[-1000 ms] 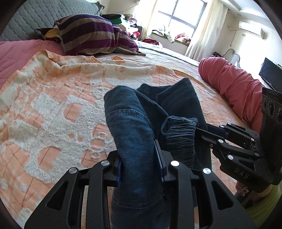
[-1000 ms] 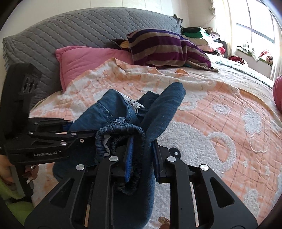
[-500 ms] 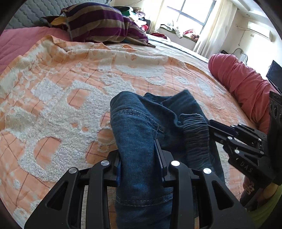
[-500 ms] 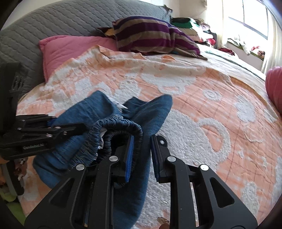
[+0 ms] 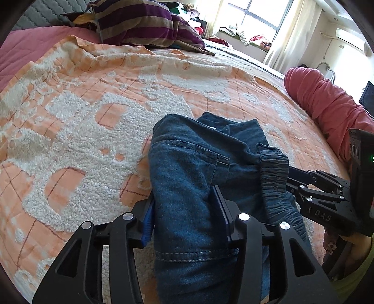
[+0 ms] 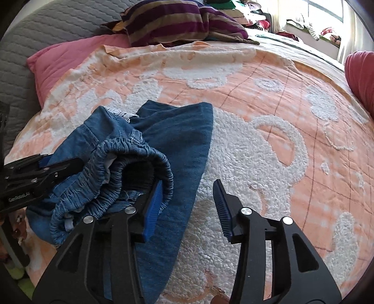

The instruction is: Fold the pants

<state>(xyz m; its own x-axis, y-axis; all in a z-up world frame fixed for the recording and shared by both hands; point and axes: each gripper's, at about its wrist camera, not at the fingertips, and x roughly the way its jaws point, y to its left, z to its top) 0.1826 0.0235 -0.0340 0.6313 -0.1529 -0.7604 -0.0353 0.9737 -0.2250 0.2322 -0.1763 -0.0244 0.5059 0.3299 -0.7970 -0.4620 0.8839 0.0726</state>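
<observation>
Dark blue denim pants (image 5: 198, 152) lie bunched on the orange and white blanket (image 5: 81, 105). My left gripper (image 5: 183, 215) straddles a thick fold of them. Its jaws are opening, the denim fills the gap and the pads look just clear of it. My right gripper (image 6: 188, 187) is opening too. The elastic waistband (image 6: 131, 149) hangs over its left finger, and only blanket and a flat pant leg (image 6: 177, 131) show between its pads. Each gripper appears at the edge of the other's view: the right gripper (image 5: 315, 194) and the left gripper (image 6: 35, 175).
A striped purple pillow (image 5: 145, 21) and a pink pillow (image 6: 70, 56) lie at the head of the bed by the grey quilted headboard (image 6: 46, 21). A red bolster (image 5: 327, 105) runs along the right side. Blanket stretches beyond the pants.
Both grippers have sunk toward the bed with the pants, which now rest on the blanket. Both pairs of jaws have widened, and the right one has let go of the waistband.
</observation>
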